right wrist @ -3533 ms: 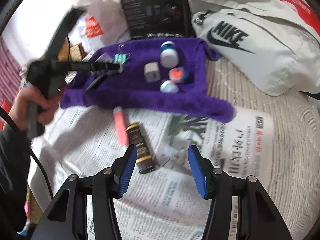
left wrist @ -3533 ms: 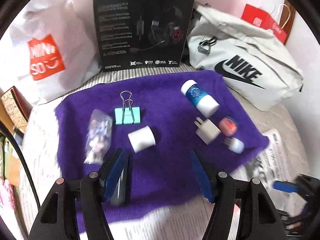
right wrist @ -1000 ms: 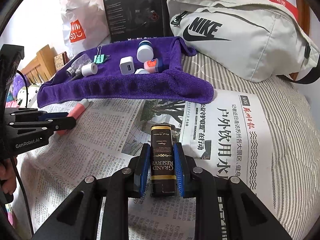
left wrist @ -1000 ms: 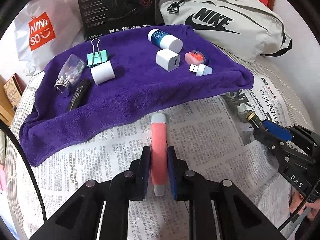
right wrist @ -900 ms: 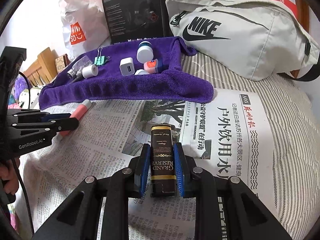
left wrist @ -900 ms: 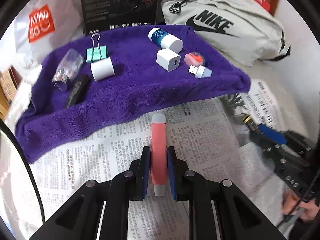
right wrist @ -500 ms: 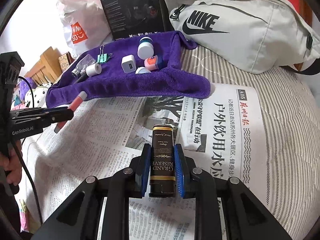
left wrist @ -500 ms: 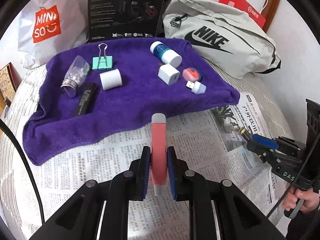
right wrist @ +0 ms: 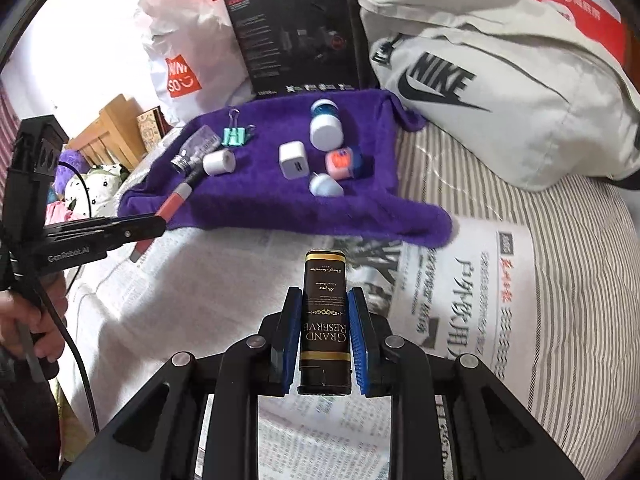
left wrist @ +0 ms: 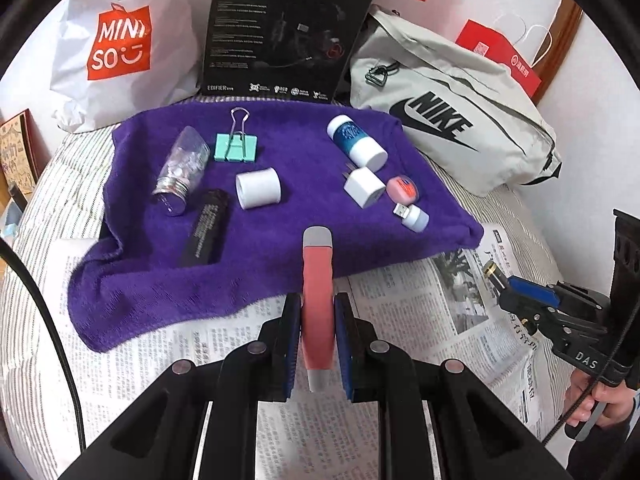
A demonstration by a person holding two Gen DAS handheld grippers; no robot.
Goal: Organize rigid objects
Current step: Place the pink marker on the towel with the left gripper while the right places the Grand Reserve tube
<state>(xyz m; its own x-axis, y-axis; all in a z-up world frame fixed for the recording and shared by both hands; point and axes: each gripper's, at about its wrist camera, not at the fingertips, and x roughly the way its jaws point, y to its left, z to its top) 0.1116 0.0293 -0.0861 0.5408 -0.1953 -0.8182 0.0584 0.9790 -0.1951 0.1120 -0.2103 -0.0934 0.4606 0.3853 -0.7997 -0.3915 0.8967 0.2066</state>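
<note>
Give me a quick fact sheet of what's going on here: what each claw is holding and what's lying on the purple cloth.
Left gripper: shut on a pink tube, held above the newspaper
Right gripper: shut on a black tube with gold bands
Surface: purple towel spread on a striped bed cover, newspaper in front of it
On the towel: clear bottle, mint binder clip, white roll, black stick, blue-and-white container, white charger, pink-topped jar, small USB plug
Behind: Miniso bag, black headset box, grey Nike bag
</note>
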